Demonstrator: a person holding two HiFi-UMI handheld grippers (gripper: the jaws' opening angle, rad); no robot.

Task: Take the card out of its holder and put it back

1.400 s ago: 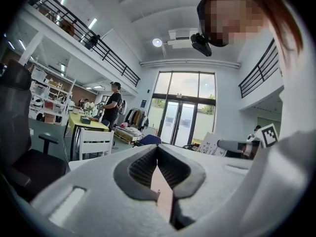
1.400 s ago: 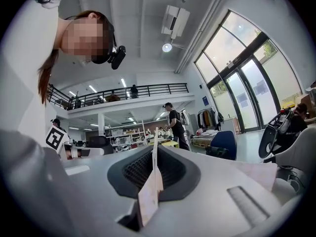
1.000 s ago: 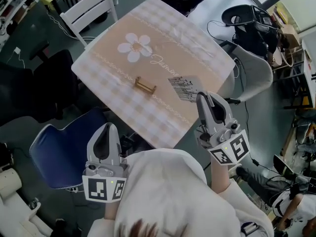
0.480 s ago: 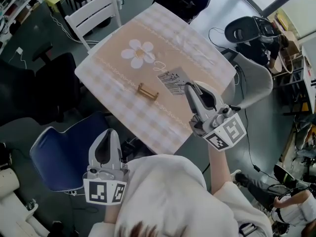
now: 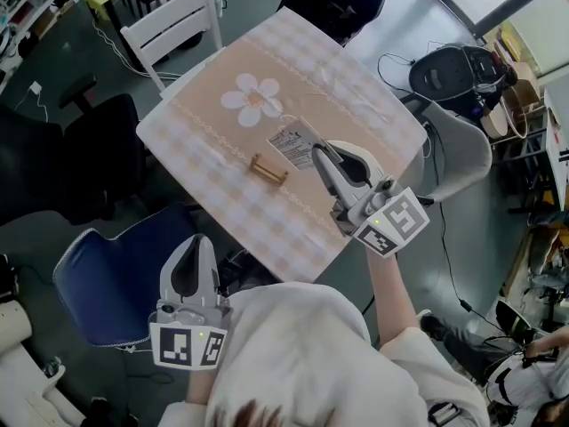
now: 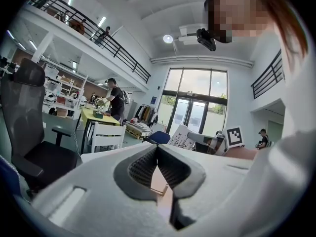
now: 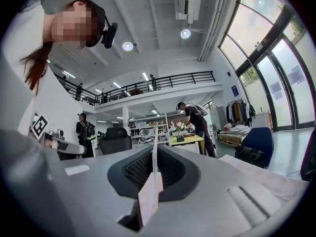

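Right gripper [image 5: 315, 154] and left gripper [image 5: 197, 241] are pale grey plastic with ribbed dark pads [image 7: 134, 171]. Beige checked cloth with a white flower covers the square table [image 5: 356, 87]; a small golden-brown holder [image 5: 267, 169] lies on it. Right jaws pinch the thin printed card [image 5: 289, 140] by its edge, near the holder, not touching. Left jaws are together, empty, off the table.

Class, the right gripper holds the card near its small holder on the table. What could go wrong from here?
1. The card, pinched thinly in the right gripper, may be tilted and miss the holder's slot.
2. The holder stands loose; the left gripper hangs off the table, so a nudge might slide or tip it.
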